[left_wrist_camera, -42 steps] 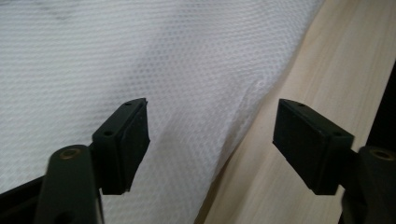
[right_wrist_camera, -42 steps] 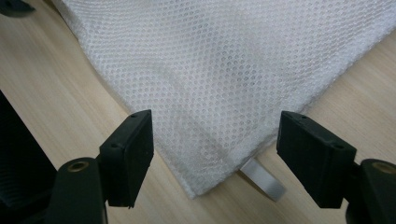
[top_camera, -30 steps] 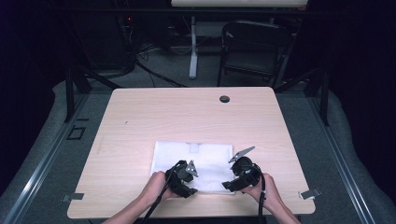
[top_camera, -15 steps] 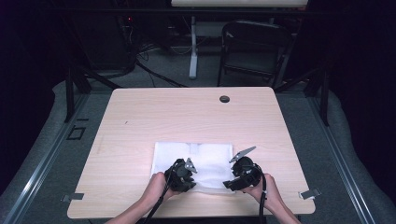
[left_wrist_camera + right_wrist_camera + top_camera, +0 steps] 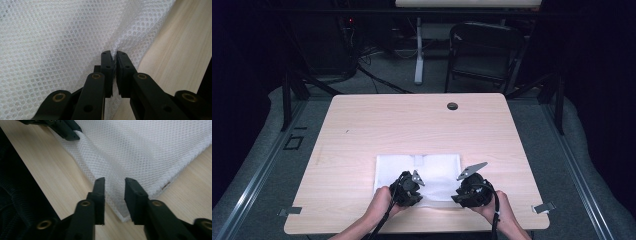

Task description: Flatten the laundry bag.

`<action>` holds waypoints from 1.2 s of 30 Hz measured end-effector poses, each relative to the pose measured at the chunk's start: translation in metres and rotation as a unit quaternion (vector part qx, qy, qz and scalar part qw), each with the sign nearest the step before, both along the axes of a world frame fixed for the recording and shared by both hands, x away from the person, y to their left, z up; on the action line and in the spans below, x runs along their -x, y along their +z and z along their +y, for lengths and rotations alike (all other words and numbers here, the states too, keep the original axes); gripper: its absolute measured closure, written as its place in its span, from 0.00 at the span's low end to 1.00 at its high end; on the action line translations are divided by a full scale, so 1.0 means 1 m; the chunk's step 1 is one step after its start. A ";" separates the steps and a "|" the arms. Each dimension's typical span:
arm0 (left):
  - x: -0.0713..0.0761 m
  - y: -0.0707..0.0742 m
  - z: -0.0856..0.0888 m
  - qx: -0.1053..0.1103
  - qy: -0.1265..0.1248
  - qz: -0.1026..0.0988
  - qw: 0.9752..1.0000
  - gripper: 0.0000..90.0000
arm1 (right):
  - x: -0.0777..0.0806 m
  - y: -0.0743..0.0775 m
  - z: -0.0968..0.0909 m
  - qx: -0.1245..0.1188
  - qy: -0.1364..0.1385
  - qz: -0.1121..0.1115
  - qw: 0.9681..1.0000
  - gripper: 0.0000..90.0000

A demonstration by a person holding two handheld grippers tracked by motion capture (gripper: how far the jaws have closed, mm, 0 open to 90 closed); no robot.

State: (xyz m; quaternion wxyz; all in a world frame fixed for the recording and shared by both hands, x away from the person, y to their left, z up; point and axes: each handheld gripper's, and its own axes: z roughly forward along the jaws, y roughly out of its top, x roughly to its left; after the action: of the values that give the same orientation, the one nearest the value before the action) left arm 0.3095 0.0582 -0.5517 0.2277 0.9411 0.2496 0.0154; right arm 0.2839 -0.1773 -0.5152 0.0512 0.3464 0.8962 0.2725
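Left jaws: the left gripper [image 5: 113,72] was clenched on the near hem of the white mesh cloth [image 5: 57,42], the weave bunched into a ridge running up from between the pads; the jaws had just been closing, with the fabric between them.
Right jaws: the right gripper [image 5: 114,195] straddled the raised near hem of the cloth, a gap visible at both pads, so not yet pressing; these jaws had just been closing too, fabric between them.
Why held so: both grippers sat on the same near edge, one towards each near corner, which reads as a two-point hold for lifting or folding the cloth away from the person; that is a judgement.
Cloth: it lay flat on the worktop [image 5: 362,130], in the near half, slightly right of middle, its long edge along the near side; a small tab or label showed at the middle of its far edge.
Slack: in the right gripper view the hem rose in a soft roll between the two grippers, with the left gripper's jaws seen farther off on that roll.
Edges: the near hem lay close to the worktop's near edge, under the hands; the right near corner of the cloth lay just outside the right jaws.
Open room: the far half of the worktop was bare apart from a dark round grommet [image 5: 452,106] near the far edge, well apart from the cloth, leaving room to carry the hem forward.
Beyond: a folding chair [image 5: 482,55] stood on the floor past the far edge.
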 end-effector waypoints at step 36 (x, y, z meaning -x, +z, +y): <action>-0.001 0.013 0.005 0.039 0.018 -0.010 0.999 0.96 | -0.002 -0.042 0.034 0.070 0.044 -0.029 0.996 1.00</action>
State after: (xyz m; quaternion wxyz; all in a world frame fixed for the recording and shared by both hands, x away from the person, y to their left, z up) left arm 0.3108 0.0631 -0.5388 0.2661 0.9266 0.2649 0.0192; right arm 0.2857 -0.1428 -0.5576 0.0894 0.2936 0.9258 0.2208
